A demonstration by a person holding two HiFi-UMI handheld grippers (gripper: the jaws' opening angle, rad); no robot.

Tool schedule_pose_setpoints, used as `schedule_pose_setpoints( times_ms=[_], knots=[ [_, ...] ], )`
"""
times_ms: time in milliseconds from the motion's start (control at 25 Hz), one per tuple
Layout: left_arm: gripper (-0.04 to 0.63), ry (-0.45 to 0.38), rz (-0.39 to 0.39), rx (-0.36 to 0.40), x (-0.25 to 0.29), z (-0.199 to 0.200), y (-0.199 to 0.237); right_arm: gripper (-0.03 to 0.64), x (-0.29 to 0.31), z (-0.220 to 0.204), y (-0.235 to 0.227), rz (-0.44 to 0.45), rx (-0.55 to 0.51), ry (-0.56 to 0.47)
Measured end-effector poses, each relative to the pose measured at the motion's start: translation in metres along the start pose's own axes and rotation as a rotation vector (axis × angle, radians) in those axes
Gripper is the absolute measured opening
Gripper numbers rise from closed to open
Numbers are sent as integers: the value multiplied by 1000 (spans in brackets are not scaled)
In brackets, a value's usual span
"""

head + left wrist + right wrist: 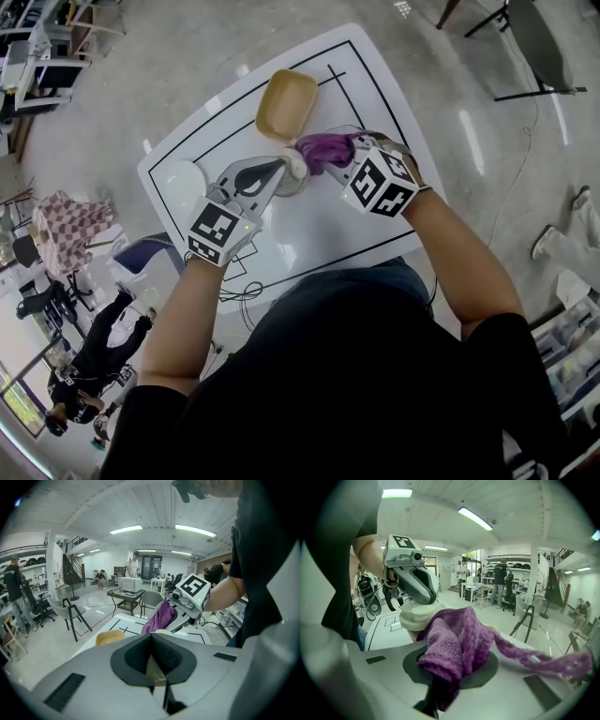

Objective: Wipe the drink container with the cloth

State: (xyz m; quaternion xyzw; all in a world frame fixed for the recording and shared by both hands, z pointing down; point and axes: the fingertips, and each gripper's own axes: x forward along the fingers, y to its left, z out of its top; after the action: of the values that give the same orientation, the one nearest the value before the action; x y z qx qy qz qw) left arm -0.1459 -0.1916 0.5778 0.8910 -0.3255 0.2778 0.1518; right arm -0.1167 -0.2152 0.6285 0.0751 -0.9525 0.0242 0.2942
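A cream drink container point(294, 172) with a pale lid point(414, 615) is held above the white table point(328, 225). My left gripper point(284, 171) is shut on its top, and a strip of cream shows between the dark pads point(169, 656) in the left gripper view. My right gripper point(343, 156) is shut on a purple cloth point(324, 148). The cloth point(454, 641) bunches over the jaws and lies against the container's side, with a long tail trailing to the right. From the left gripper view the cloth point(161, 616) hangs just beyond the container.
A tan bowl point(286, 101) stands on the table behind the container. A white dish point(183, 180) sits near the left corner. Black lines mark the tabletop. Chairs, stands and several people are in the room around.
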Motion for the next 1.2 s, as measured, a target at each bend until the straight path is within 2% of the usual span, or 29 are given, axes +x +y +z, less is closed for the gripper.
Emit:
schedule_pose_setpoints(
  times_ms=[160, 320, 560, 1200],
  knots=[
    [21, -10, -6, -2, 0, 0, 1, 81, 20, -16, -3, -11, 50, 10],
    [21, -14, -10, -1, 1, 1, 1, 78, 43, -40, -4, -21, 67, 70],
    [21, -14, -13, 16, 2, -1, 2, 80, 73, -80, 1, -13, -61, 215],
    [21, -8, 11, 45, 1, -1, 2, 82, 68, -84, 5, -15, -46, 240]
  ],
)
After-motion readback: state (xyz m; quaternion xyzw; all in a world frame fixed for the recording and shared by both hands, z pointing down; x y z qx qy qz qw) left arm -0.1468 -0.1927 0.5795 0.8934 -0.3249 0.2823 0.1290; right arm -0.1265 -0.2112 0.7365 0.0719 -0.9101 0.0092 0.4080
